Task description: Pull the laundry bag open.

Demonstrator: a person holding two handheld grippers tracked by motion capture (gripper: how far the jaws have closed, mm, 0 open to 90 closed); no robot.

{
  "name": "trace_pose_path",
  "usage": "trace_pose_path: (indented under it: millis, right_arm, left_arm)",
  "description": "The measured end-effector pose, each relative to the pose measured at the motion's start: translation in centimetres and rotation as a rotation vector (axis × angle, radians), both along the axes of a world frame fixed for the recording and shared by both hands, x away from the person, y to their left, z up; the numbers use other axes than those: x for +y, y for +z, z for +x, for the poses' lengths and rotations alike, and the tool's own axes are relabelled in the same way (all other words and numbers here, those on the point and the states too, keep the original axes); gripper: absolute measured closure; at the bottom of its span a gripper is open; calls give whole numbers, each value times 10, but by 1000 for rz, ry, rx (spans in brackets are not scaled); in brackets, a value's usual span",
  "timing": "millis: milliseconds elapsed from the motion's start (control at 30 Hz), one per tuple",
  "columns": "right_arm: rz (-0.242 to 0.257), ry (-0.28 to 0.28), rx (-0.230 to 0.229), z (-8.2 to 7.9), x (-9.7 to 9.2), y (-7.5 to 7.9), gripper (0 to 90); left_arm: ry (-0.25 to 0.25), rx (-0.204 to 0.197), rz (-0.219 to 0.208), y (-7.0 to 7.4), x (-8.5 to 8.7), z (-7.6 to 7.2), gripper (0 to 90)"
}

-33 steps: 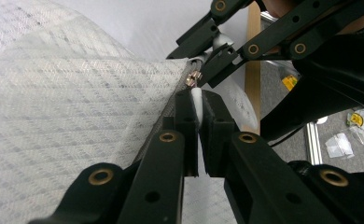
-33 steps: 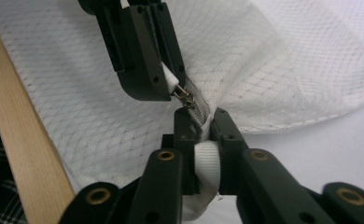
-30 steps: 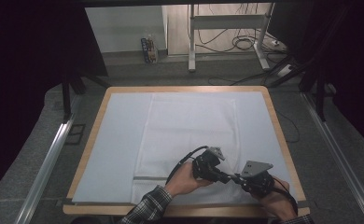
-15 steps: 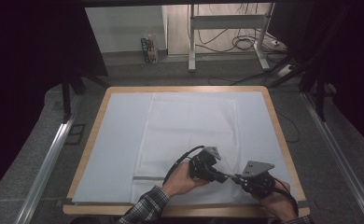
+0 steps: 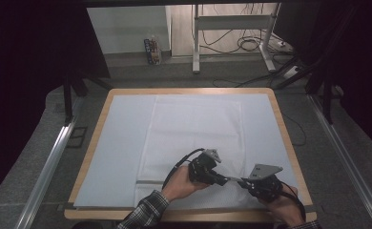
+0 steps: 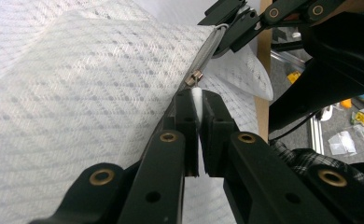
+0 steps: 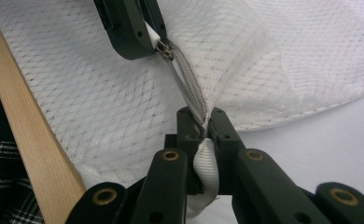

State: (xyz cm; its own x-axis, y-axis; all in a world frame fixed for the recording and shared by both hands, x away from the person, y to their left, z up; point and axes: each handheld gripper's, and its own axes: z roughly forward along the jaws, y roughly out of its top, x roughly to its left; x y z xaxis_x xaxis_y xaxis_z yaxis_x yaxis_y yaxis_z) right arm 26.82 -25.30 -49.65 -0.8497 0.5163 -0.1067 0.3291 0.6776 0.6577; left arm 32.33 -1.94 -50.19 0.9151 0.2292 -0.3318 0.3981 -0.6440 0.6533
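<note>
A wooden-edged table (image 5: 282,125) was seen, its top covered by a pale blue sheet (image 5: 122,143). A white mesh bag (image 5: 196,131) was spread flat on that sheet, roughly centred, its near right corner lifted off the surface.

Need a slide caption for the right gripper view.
Right gripper clamps white mesh laundry bag at its zipper end; left gripper pinches the metal zipper slider.

Left claw (image 5: 228,179) & right claw (image 5: 240,181) both clamped shut, tips nearly meeting (forearms low, near edge).
</note>
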Motion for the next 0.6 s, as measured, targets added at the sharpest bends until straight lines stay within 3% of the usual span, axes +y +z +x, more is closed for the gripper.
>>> trace_pose_path:
  millis: [600]
  right_arm:
    - [7, -13, 16, 1, -2, -1, 844]
  left_arm:
    - [37, -7, 9, 0, 17, -3, 871]
